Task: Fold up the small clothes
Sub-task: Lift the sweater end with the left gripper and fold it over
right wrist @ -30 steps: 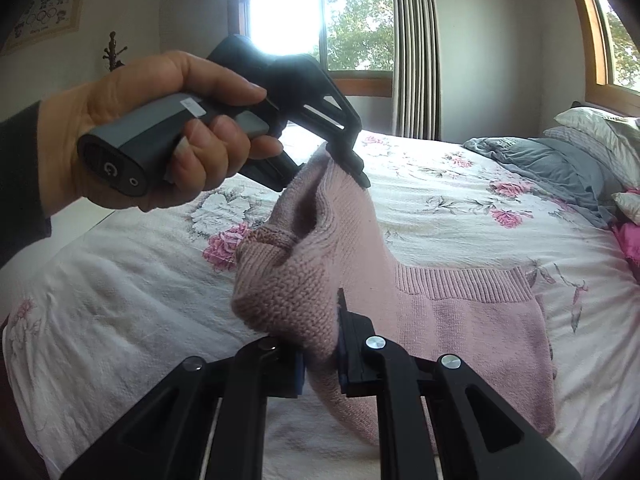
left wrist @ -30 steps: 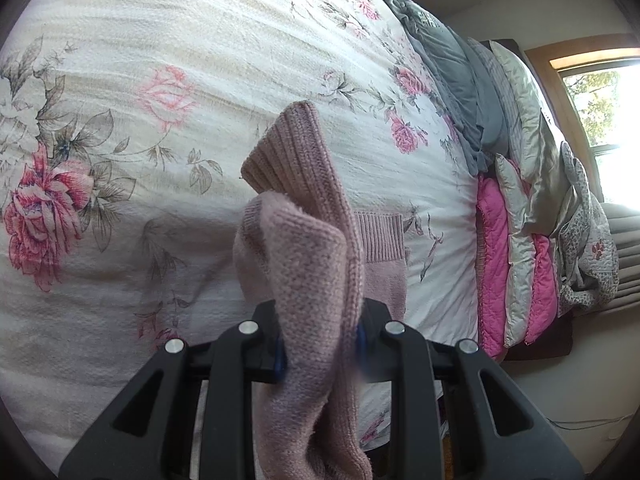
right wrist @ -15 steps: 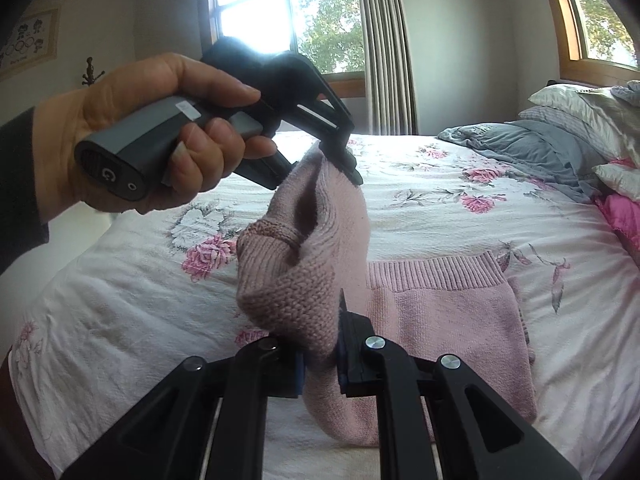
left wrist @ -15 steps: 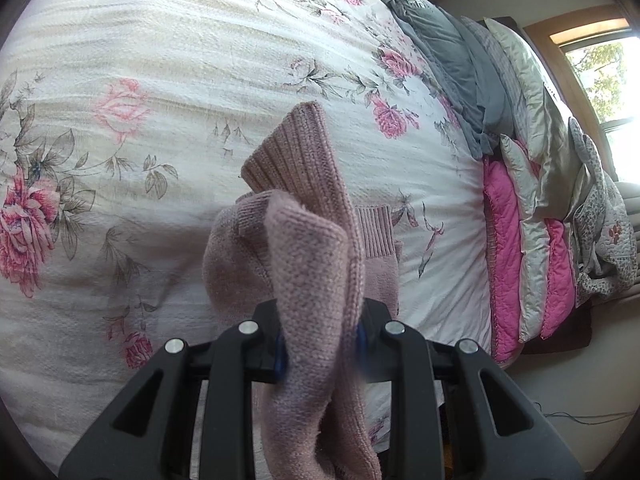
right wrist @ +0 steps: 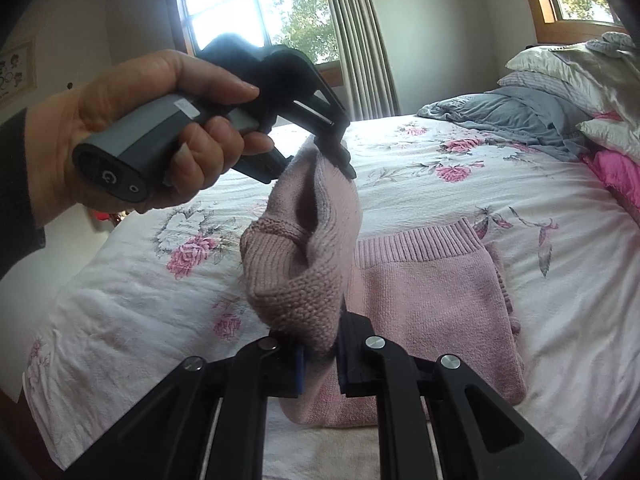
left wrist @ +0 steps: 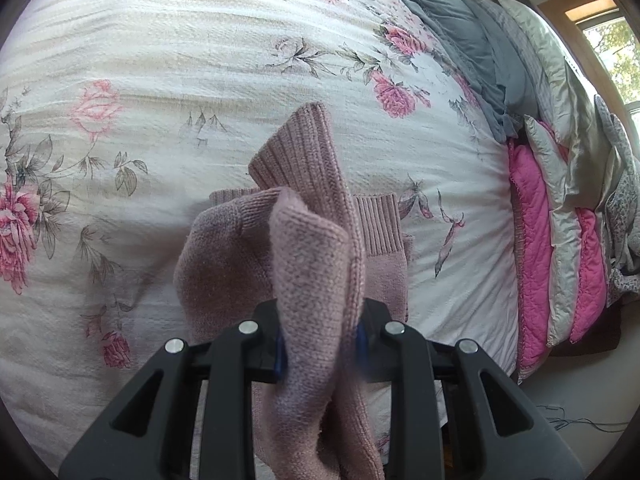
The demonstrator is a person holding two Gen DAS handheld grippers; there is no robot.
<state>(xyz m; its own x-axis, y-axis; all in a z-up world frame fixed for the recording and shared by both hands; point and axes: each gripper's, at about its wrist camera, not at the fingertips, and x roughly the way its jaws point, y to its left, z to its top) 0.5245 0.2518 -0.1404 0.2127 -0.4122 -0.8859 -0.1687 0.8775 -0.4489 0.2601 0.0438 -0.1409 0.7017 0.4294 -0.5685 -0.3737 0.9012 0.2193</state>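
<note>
A small pink knit sweater (right wrist: 420,304) lies partly on the floral bedspread (right wrist: 460,184), its ribbed hem toward the pillows. One end is lifted off the bed between both grippers. My right gripper (right wrist: 320,354) is shut on a thick fold of the sweater. My left gripper (left wrist: 320,344) is shut on another fold, and a ribbed cuff (left wrist: 300,152) sticks up beyond it. In the right wrist view the left gripper (right wrist: 340,156), held by a hand (right wrist: 152,132), pinches the fabric's upper edge above the bed.
Grey bedding (left wrist: 472,48), pale pillows (left wrist: 560,80) and a pink quilt (left wrist: 532,248) are heaped at the head of the bed. Windows (right wrist: 256,12) with a curtain (right wrist: 360,40) line the far wall. Bare floral bedspread (left wrist: 160,80) spreads to the left.
Both grippers have carried the lifted end of the sweater toward its hem and the pillows. The folded part covers more of the flat body. Both grips are unchanged.
</note>
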